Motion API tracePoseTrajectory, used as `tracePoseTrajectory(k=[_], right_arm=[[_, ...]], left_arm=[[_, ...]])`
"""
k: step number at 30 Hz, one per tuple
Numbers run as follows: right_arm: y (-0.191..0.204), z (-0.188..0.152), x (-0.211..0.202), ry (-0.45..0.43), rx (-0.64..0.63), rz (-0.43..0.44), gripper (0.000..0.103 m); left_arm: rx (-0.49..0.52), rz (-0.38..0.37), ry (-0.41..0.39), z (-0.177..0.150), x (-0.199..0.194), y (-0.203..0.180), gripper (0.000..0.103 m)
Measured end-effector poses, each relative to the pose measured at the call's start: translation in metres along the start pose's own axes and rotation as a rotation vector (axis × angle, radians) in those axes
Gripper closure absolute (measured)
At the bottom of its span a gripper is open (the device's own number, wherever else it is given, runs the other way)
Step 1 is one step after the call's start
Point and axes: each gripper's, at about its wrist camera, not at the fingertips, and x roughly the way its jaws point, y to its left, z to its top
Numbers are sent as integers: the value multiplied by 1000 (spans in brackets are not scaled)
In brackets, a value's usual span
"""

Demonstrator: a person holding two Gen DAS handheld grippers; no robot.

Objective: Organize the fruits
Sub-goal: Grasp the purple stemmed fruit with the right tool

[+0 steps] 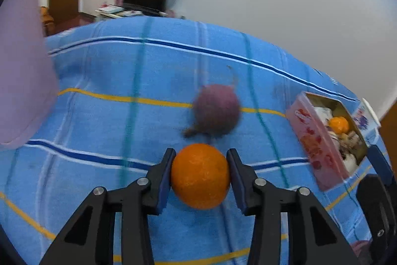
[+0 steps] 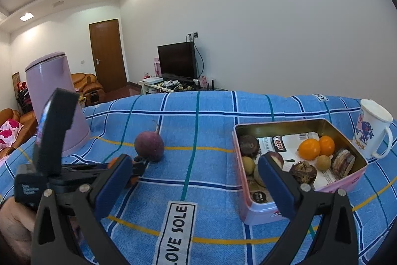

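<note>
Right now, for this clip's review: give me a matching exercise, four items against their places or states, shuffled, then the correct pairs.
Items:
1. orange
2. purple fruit
3. mug
4. right tongs

Places/states:
A. beside the tin, on the cloth
B. open, empty
C. gripped in the left tongs
D. loose on the blue cloth, left of the tin

Pairs: 1-C, 2-D, 3-A, 4-B

"LOVE SOLE" on white label [image 2: 177, 230] sewn onto blue towel [image 2: 211, 165]
</note>
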Motion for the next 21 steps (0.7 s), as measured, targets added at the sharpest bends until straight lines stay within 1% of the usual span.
tracePoseTrajectory(k=[1, 3, 4, 6, 7, 9, 11, 13, 14, 17, 18, 19, 20, 21], right_arm=[[1, 0, 1, 4, -7, 3, 0], [6, 2, 8, 25, -25, 37, 0], [9, 5, 13, 37, -33, 51, 0], [20, 14, 31, 73, -56, 65, 0], [25, 20, 44, 102, -59, 80, 0], [32, 29, 68, 157, -39, 109, 0], [39, 36, 96, 237, -19, 151, 1], [48, 38, 124, 322, -25, 162, 4], [53, 37, 138, 356, -36, 153, 5], [63, 31, 163, 413, -83, 127, 13], [65, 29, 171, 446, -88, 129, 27], [65, 27, 176, 474, -84, 134, 43], [65, 25, 179, 492, -81, 131, 48], [66, 26, 177, 478, -90, 119, 49]], left_arm=[[-19, 29, -21, 2, -6, 8, 59], [-30, 83, -59, 5, -15, 18, 59], [-22, 145, -94, 7, -21, 22, 59], [-1, 244, -142, 9, -27, 29, 59], [6, 280, -158, 9, -28, 32, 59], [1, 322, -172, 10, -30, 40, 59], [-8, 353, -174, 12, -32, 51, 59], [-28, 358, -167, 13, -30, 58, 59], [-35, 356, -169, 13, -31, 60, 59], [-18, 393, -183, 15, -31, 59, 59], [-8, 400, -189, 15, -31, 58, 59], [-1, 404, -190, 16, -30, 55, 59], [3, 406, -190, 17, -26, 51, 59], [7, 407, -189, 17, -26, 51, 59]])
